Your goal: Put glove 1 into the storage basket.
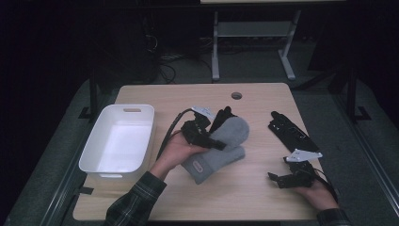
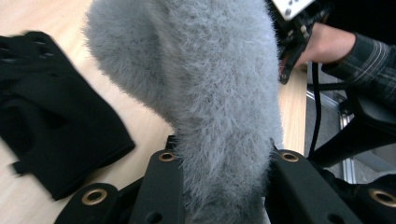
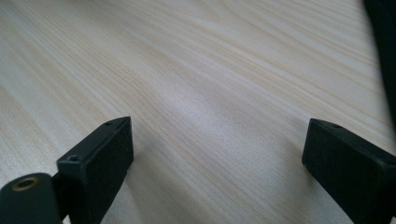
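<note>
At table centre, the grey fuzzy mitten (image 1: 221, 146) lies flat on the wood, cuff end with its small label toward the person, rounded tip pointing away; a second grey layer under it looks like its pair, can't confirm. Handling call: soft, light, fleecy pile, no stiffness, so it will sag and fold from wherever it's pinched. Not fragile, not slippery; fuzz should give the pads good bite. Best hold is likely a thick fold at the cuff or along an edge, deep in the jaws so both layers come along. Left gripper (image 1: 207, 137) sits on top of the mitten, jaws clamped on a bunched ridge of the fleece; in the left gripper view the grey pile (image 2: 219, 121) fills the gap between the two black jaws. Black glove (image 1: 223, 117) lies just beyond the mitten's tip, touching or nearly so. Right gripper (image 1: 281, 179) is well apart, near the table's right front edge, jaws spread wide over bare wood (image 3: 196, 93), holding nothing. Another black glove (image 1: 291, 133) lies flat beyond it. White bin (image 1: 141, 141) stands at the left, empty, just beside the left forearm.
</note>
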`<move>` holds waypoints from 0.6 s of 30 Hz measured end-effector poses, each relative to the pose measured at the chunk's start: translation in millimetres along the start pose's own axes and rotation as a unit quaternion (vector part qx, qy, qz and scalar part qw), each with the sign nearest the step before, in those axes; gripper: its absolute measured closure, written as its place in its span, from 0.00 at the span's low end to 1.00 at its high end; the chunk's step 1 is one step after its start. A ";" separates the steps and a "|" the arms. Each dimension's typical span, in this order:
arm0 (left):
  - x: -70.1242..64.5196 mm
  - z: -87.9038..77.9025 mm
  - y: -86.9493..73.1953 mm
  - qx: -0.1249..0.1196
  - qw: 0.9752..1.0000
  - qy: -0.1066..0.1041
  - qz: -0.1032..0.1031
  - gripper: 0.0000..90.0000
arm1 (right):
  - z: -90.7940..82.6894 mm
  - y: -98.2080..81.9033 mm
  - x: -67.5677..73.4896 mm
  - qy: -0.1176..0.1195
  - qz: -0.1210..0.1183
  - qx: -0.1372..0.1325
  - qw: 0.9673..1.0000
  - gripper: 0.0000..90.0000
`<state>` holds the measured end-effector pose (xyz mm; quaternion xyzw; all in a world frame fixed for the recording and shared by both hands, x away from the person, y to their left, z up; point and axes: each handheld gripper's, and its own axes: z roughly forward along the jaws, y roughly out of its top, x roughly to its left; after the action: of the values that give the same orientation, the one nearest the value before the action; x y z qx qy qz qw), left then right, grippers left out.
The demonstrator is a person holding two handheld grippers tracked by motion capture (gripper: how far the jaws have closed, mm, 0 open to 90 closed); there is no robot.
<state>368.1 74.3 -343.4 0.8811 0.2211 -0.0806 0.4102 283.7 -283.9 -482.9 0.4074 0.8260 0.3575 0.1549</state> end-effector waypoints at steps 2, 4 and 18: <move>1.0 -10.9 1.9 -0.005 1.000 0.010 0.000 0.81 | 0.1 0.0 0.2 0.000 0.001 0.000 1.000 0.10; 2.2 -21.8 3.1 -0.013 1.000 0.018 -0.005 0.81 | 0.1 0.0 0.2 0.000 0.001 0.000 1.000 0.10; 14.9 -98.8 1.8 -0.039 0.996 0.077 -0.023 0.81 | 0.1 0.0 0.3 0.000 0.001 -0.001 1.000 0.10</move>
<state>378.3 153.1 -282.7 0.8626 0.2755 -0.0129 0.4242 283.6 -283.7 -482.9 0.4083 0.8253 0.3583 0.1545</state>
